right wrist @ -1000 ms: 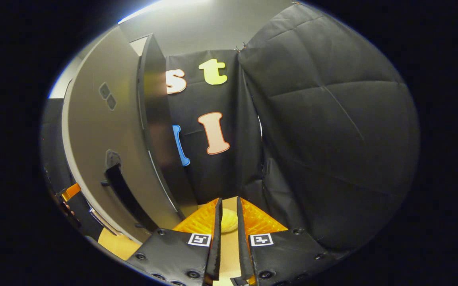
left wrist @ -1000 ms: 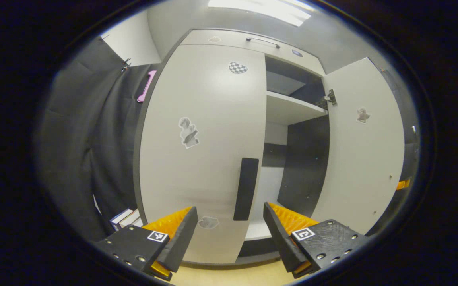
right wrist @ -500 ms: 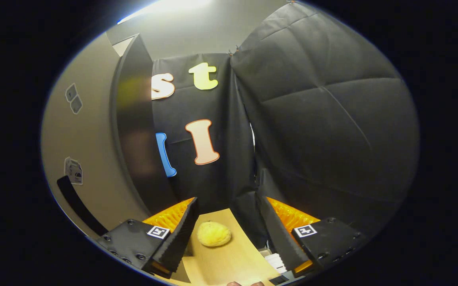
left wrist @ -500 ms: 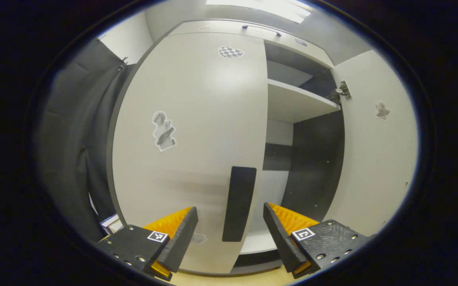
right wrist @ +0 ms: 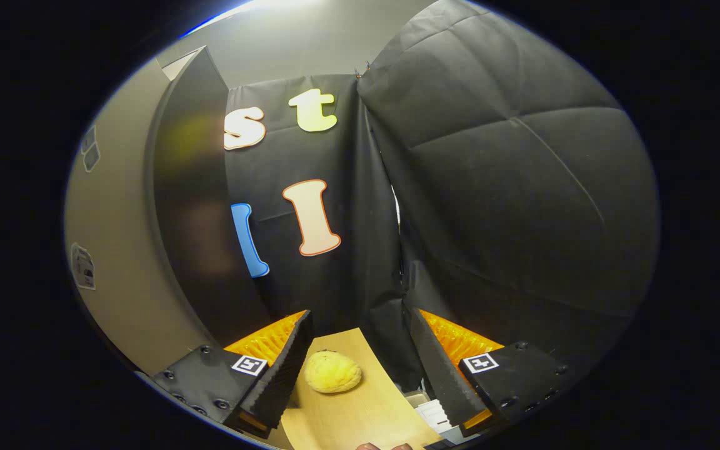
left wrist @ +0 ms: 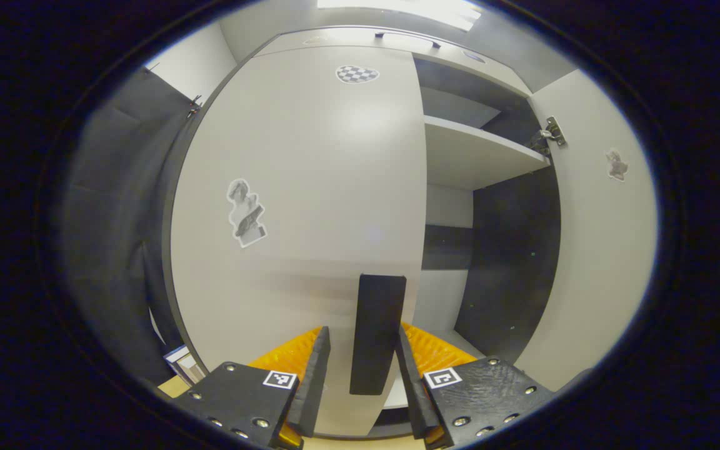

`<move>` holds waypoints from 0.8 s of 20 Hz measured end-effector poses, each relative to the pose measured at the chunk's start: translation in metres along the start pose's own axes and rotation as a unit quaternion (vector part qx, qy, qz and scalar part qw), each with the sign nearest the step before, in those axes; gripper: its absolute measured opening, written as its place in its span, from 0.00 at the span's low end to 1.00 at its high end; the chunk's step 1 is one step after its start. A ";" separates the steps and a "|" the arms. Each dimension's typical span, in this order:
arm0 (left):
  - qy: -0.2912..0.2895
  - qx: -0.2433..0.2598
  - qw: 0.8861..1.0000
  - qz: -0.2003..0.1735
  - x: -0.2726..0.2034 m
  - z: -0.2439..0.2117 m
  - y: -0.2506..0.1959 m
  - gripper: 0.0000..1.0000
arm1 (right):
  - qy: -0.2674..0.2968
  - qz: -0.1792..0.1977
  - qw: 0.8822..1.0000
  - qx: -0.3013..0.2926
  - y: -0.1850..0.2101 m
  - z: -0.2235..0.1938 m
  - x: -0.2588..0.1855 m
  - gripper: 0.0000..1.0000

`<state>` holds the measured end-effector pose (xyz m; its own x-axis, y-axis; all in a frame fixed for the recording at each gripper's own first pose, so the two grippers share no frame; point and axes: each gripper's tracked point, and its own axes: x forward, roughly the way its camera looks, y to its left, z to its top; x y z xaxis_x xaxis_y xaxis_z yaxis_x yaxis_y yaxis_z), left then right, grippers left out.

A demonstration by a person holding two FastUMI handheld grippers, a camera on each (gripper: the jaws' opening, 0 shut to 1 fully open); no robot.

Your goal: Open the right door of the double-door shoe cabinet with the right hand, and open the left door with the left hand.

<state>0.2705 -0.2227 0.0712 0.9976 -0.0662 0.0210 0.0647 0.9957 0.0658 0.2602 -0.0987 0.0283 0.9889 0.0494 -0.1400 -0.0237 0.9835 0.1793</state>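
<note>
At the bottom centre of the left gripper view, the left gripper point(left wrist: 360, 369) has its two fingers narrowed around a dark upright handle point(left wrist: 377, 331). Whether both fingers actually press on the handle cannot be told; thin gaps may remain on each side. The handle sits on the right edge of the pale left door point(left wrist: 310, 206), which fills the middle of the frame and looks closed. To the right, the cabinet's inside shows a shelf point(left wrist: 475, 159), and the right door point(left wrist: 604, 237) stands swung open at the right edge.

At the bottom of the right gripper view, the right gripper point(right wrist: 357, 369) is spread wide and holds nothing. A yellow lump point(right wrist: 333, 372) lies on a wooden floor point(right wrist: 360, 412) between its fingers, farther off. The right door point(right wrist: 141, 219) rises along the left of the frame.

The likely risk is a slipping grip: if the fingers are not firmly seated on the slim handle, a pull could slide them off, leaving the left door closed. Pulling straight instead of following the hinge's arc could also twist the handle free.
</note>
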 end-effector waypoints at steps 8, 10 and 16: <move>0.006 0.019 1.000 0.018 0.004 -0.003 -0.005 0.27 | 0.018 0.011 1.000 -0.012 -0.005 -0.010 0.037 0.98; 0.001 0.011 0.999 0.030 0.007 -0.003 -0.003 0.23 | 0.028 0.012 0.999 -0.014 -0.008 -0.014 0.044 0.98; 0.006 0.008 0.998 0.057 0.002 -0.007 -0.001 0.19 | 0.036 0.016 0.999 -0.014 -0.017 -0.022 0.057 0.98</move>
<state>0.2725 -0.2234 0.0638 0.9987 0.0481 0.0163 -0.0492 0.9957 0.0787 0.3134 -0.1092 -0.0040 0.9745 0.0917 -0.2046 -0.0597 0.9857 0.1576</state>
